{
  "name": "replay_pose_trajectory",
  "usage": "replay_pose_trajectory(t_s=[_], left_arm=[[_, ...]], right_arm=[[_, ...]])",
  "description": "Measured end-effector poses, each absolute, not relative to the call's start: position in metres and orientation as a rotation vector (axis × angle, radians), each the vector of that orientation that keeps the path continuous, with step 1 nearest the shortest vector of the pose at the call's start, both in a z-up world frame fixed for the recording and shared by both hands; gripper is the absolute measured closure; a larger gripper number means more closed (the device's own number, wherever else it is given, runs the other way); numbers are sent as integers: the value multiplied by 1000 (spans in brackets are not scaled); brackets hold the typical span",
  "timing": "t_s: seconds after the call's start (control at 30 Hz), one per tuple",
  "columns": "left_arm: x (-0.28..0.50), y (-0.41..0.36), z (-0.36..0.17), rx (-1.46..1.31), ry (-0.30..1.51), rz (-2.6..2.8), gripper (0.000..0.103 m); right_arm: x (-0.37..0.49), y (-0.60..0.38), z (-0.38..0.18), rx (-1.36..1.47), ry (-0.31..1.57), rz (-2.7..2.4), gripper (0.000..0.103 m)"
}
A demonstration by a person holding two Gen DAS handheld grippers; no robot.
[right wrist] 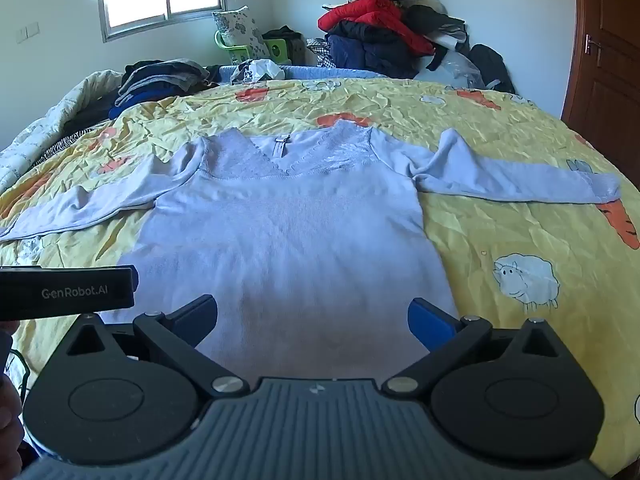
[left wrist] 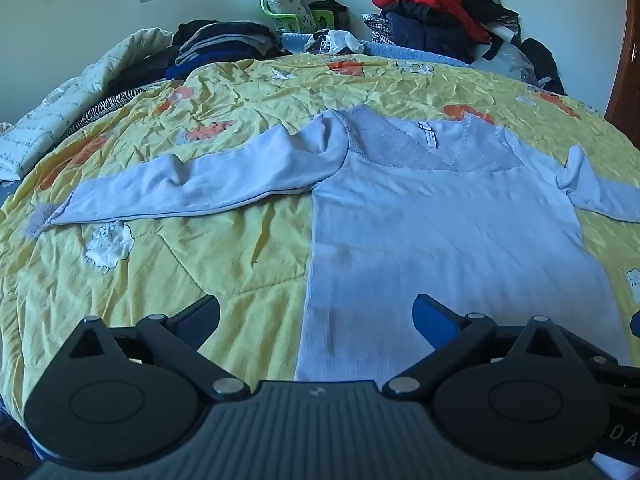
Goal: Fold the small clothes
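Observation:
A pale lilac long-sleeved top [left wrist: 440, 232] lies flat, face up, on a yellow quilt, neckline away from me, both sleeves spread out sideways. It also shows in the right wrist view [right wrist: 288, 232]. My left gripper [left wrist: 316, 314] is open and empty, hovering over the top's left hem edge. My right gripper [right wrist: 312, 314] is open and empty, just above the middle of the hem. The left sleeve [left wrist: 192, 184] stretches left. The right sleeve [right wrist: 512, 180] stretches right with a kink near the shoulder.
The yellow quilt [right wrist: 500, 220] with sheep and carrot prints covers the bed. Folded dark clothes [right wrist: 160, 80] are stacked at the far left. A heap of jackets [right wrist: 384, 32] sits at the far right corner. The left gripper's body [right wrist: 68, 292] shows at the right view's left edge.

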State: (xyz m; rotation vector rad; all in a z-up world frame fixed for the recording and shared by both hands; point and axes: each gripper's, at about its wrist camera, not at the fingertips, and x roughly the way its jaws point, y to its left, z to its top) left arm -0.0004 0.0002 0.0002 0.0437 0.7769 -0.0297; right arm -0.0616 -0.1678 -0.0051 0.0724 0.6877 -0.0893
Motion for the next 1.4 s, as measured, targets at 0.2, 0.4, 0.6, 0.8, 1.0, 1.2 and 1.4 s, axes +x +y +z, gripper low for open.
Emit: replay_pose_trajectory(t_s=[0.2, 0.4, 0.6, 0.8, 1.0, 1.2, 1.4], left_arm=[[-1, 4, -1, 22, 781, -37, 0], [2, 2, -2, 22, 785, -32, 0], [2, 4, -1, 9, 789, -37, 0], [2, 4, -1, 12, 788, -29, 0], [1, 4, -2, 18, 788, -23, 0], [1, 4, -2, 19, 790, -24, 0], [1, 4, -3, 28, 788, -15, 0]], right_arm=[[-61, -168, -5, 77, 687, -85, 0], [-63, -165, -5, 70, 690, -85, 0], [-62, -168, -7, 81, 692, -82, 0], [-62, -168, -7, 81, 691, -81, 0], [-62, -167, -7, 80, 691, -80, 0], [-62, -167, -8, 79, 692, -79, 0], [-62, -167, -8, 78, 694, -80, 0]])
